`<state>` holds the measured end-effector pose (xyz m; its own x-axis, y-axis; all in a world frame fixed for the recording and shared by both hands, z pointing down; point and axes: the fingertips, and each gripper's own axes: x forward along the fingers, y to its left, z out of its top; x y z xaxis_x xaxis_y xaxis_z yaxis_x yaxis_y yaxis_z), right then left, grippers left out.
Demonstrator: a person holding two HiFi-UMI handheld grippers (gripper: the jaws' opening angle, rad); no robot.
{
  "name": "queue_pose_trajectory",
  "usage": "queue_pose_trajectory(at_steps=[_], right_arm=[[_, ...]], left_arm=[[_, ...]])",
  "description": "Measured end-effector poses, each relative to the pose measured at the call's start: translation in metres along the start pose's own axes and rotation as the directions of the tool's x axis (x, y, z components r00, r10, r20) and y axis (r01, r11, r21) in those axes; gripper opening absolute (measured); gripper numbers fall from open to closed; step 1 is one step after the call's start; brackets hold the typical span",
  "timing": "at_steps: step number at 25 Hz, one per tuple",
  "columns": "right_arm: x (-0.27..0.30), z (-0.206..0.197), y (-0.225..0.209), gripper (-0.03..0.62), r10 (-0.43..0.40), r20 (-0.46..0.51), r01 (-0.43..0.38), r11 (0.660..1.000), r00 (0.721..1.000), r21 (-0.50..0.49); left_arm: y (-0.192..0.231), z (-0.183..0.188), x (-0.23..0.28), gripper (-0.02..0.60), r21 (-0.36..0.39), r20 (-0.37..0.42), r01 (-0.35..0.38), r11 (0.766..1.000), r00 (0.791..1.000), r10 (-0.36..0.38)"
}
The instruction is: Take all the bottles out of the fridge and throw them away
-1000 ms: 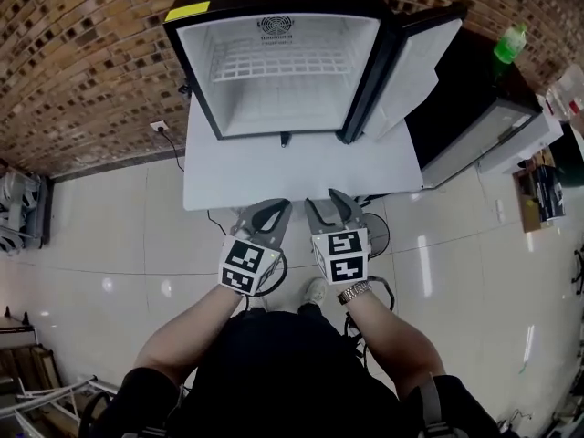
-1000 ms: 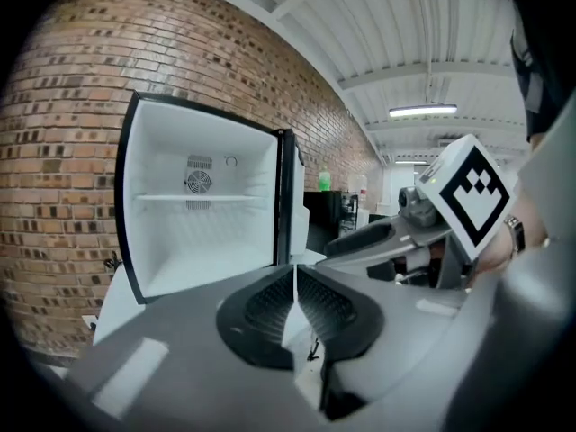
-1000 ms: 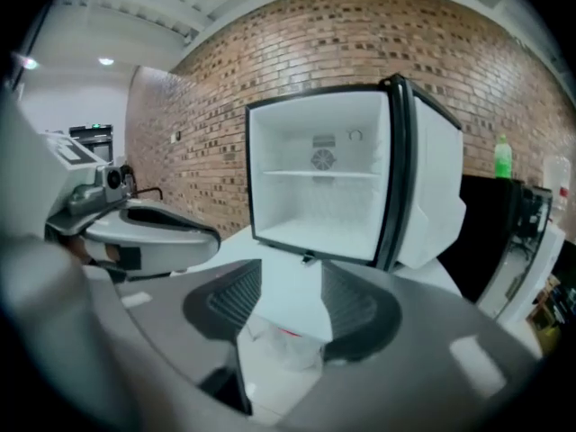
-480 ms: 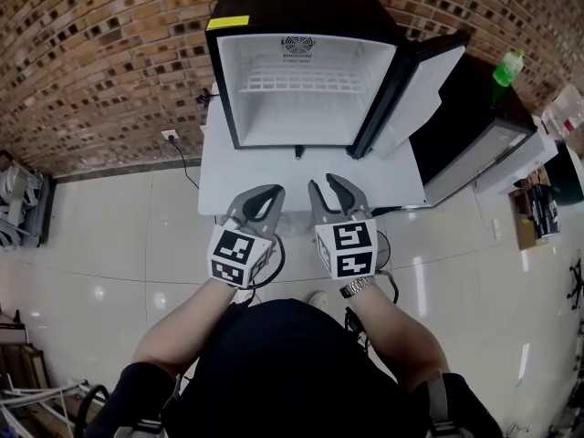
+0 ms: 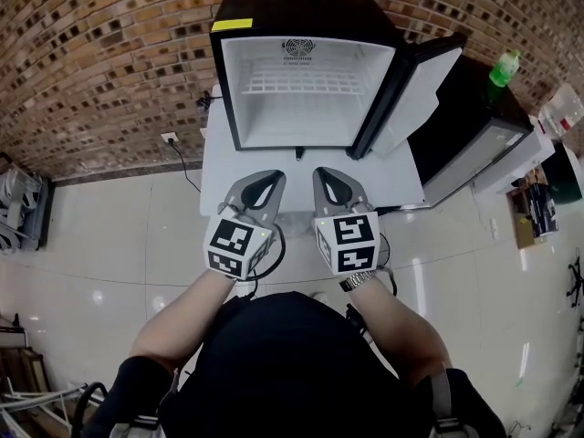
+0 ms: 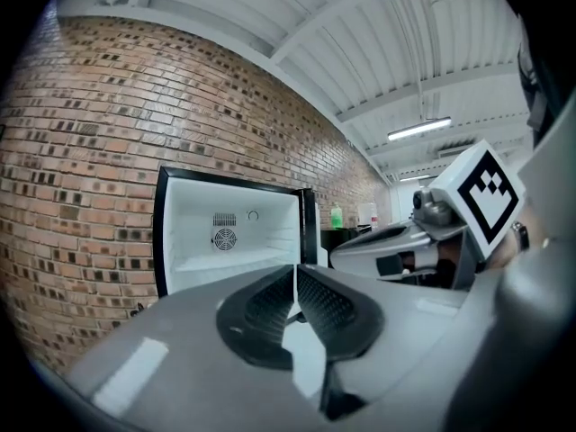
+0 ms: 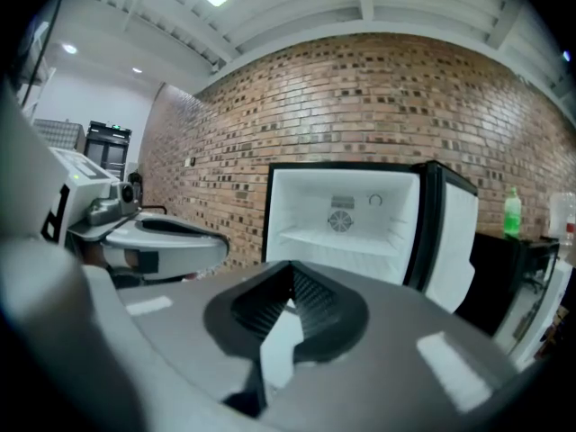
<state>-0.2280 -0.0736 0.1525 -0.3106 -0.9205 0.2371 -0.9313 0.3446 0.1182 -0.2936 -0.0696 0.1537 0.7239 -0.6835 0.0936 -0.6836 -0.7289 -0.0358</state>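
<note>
Ok, status: fridge (image 5: 306, 7) sits on the white table (image 5: 224, 185) against the brick wall (image 5: 100, 53), door (image 5: 415, 89) swung open to the right in the head view. Compartment shows white walls, a wire shelf (image 5: 306, 80) up near the back and a round fan grille (image 5: 298, 46) on the back wall. Yellow sticker (image 5: 232, 24) on the top front corner of the fridge, left side. Green bottle (image 5: 503, 67) stands upright outside the fridge, on top of the black cabinet (image 5: 479, 94) just right of the open door, well apart from both tools. Left gripper (image 5: 265, 177) and right gripper (image 5: 332, 172) are held side by side over the table's front edge, near each other but not touching, both aimed at the open fridge. Left jaws are fully together, pads meeting along a thin line, nothing between them. Right jaws have just been closing and now sit pad to pad, also with nothing in them. Each gripper view sees the other tool off to its side and the fridge dead ahead. Watch (image 5: 357, 286) on the right wrist, wall socket (image 5: 170, 137) low on the brick left of the table
</note>
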Motion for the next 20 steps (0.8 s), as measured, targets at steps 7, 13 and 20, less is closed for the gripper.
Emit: queue_pose_trajectory(at_steps=[7,13,20], right_arm=[[0.0,0.006,0.001,0.003,0.005,0.015,-0.005,1.0,1.0,-0.012],[-0.001,0.006,-0.001,0.003,0.004,0.016,-0.004,1.0,1.0,-0.015],[0.001,0.006,0.0,0.003,0.006,0.017,-0.006,1.0,1.0,-0.024]], left_arm=[[-0.003,0.003,0.005,0.012,0.011,0.005,0.013,1.0,1.0,-0.013],[-0.004,0.004,0.009,0.012,0.016,0.003,0.017,1.0,1.0,-0.017],[-0.005,0.002,0.011,0.012,0.012,0.002,0.022,1.0,1.0,-0.022]])
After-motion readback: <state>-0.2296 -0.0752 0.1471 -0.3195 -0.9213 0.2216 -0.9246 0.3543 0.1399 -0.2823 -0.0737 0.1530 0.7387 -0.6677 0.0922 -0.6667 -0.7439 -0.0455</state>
